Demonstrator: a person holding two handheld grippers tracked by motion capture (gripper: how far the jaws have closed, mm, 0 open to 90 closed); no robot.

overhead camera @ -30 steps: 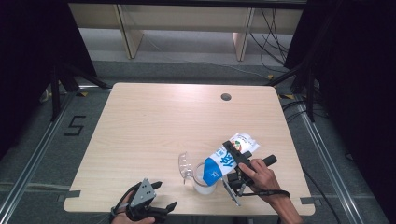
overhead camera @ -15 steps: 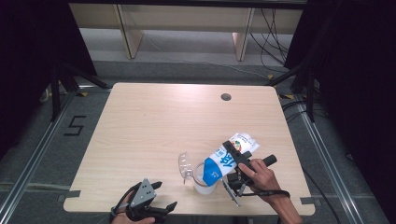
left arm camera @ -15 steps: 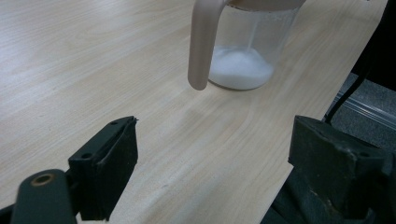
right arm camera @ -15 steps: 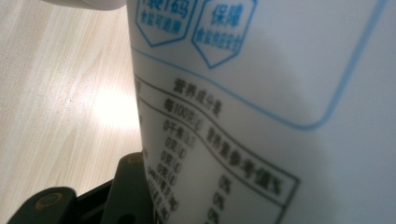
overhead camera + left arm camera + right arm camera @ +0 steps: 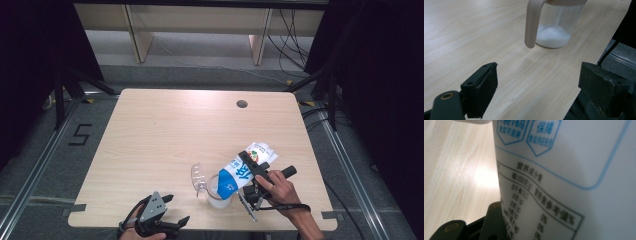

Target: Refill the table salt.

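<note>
- The white and blue bag (image 5: 243,172) hangs tilted over the counter's near right part, its lower blue end dipped to the mouth of the clear jug (image 5: 218,194) and its printed upper end raised toward the far right.
- In the right gripper view the bag's (image 5: 574,182) white face with blue badges and black print lies right against the camera, one black jaw pressed to its lower left edge.
- The right claw (image 5: 255,167) is clamped on the bag at mid-length; the person's right hand (image 5: 280,189) holds it from the near right.
- The jug stands upright near the counter's front edge; its hinged lid (image 5: 198,176) stands open on the left side.
- In the left gripper view a white powder heap (image 5: 552,37) lies on the jug's bottom, and a pale handle (image 5: 532,23) hangs down its front.
- The left claw (image 5: 170,212) rests at the counter's (image 5: 165,130) near edge, well apart from the jug, jaws spread wide with nothing between them.
- A round hole (image 5: 242,104) sits in the counter's far right.
</note>
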